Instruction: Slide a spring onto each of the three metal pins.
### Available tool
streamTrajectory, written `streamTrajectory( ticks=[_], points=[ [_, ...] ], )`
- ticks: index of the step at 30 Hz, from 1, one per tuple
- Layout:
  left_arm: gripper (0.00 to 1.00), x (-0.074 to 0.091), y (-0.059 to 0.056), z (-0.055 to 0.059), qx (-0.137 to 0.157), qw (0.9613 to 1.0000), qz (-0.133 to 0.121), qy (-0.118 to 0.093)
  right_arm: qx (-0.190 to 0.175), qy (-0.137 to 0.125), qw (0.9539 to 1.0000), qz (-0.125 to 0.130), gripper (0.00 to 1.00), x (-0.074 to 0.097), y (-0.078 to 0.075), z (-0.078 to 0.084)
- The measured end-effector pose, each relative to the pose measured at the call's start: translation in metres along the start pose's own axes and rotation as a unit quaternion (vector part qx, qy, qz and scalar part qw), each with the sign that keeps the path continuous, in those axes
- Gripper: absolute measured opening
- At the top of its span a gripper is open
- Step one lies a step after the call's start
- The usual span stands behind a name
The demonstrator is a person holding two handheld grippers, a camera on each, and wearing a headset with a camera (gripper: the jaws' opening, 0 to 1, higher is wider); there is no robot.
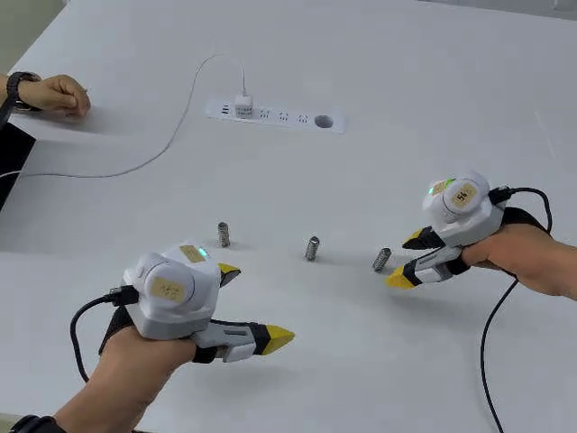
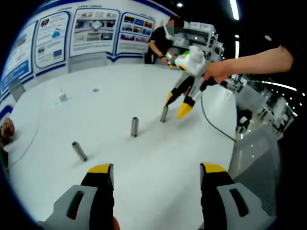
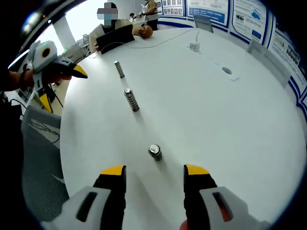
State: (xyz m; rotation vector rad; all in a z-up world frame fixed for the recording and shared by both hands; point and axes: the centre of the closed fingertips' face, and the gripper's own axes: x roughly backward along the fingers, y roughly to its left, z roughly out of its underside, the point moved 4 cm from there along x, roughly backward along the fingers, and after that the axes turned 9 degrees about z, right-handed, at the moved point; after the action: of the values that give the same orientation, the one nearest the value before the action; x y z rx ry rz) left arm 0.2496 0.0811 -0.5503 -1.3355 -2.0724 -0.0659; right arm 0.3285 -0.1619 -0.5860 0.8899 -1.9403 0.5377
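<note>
Three coils stand in a row on the white worktop point(image 1: 361, 379) — in the head view the left spring point(image 1: 224, 234), the middle spring point(image 1: 312, 248) and the right spring point(image 1: 382, 260), the last one leaning. In the right gripper view a round metal top, taken to be a pin point(image 3: 155, 150), is shown inside the nearest coil; whether the other two are seated on pins cannot be told for certain. The right gripper point(image 1: 407, 259) is held just beside the right spring, its jaws spread and empty, with the spring just ahead of the gap. The left gripper point(image 1: 254, 305) is held well apart from the row, its jaws likewise spread with nothing between them. The springs are judged light, small and smooth — easily tipped or rolled, and apt to squirt out if pinched hard. A hold is best taken lightly across the coils at mid-height, so that the bore is left free to slide down a pin.
</note>
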Motion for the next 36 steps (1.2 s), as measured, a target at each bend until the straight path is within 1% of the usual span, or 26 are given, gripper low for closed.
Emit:
streamTrajectory(
  ticks=[8,11,13,15,22,25,27,31,33,36],
  points=[
    [0.75,0.002,0.003,0.004,0.003,1.0,-0.004,0.003,-0.047,-0.02,0.9987,0.008,0.53,0.007,0.006,0.01],
    [0.75,0.004,0.005,0.005,0.006,1.0,-0.007,0.003,-0.074,-0.031,0.9968,0.009,0.57,0.009,0.009,0.014],
    [0.76,0.005,0.008,0.007,0.009,0.9999,-0.009,0.003,-0.082,-0.043,0.9956,0.016,0.6,0.01,0.011,0.016],
    [0.76,0.006,0.009,0.008,0.011,0.9999,-0.011,0.003,-0.094,-0.049,0.994,0.023,0.61,0.011,0.013,0.02],
    [0.77,0.009,0.014,0.016,0.021,0.9996,-0.018,0.006,-0.145,-0.076,0.9861,0.029,0.67,0.012,0.026,0.027],
    [0.77,0.011,0.017,0.019,0.025,0.9994,-0.022,0.006,-0.154,-0.089,0.9838,0.027,0.69,0.014,0.034,0.028],
    [0.77,0.012,0.018,0.02,0.028,0.9993,-0.024,0.006,-0.162,-0.09,0.9824,0.023,0.72,0.013,0.041,0.03],
    [0.78,0.013,0.022,0.021,0.029,0.9991,-0.029,0.008,-0.164,-0.097,0.9812,0.028,0.74,0.013,0.051,0.032],
    [0.78,0.014,0.023,0.022,0.03,0.999,-0.031,0.008,-0.168,-0.111,0.9792,0.029,0.75,0.014,0.055,0.029],
    [0.79,0.015,0.026,0.023,0.033,0.9988,-0.035,0.007,-0.173,-0.118,0.9773,0.027,0.77,0.014,0.061,0.028]
  ],
)
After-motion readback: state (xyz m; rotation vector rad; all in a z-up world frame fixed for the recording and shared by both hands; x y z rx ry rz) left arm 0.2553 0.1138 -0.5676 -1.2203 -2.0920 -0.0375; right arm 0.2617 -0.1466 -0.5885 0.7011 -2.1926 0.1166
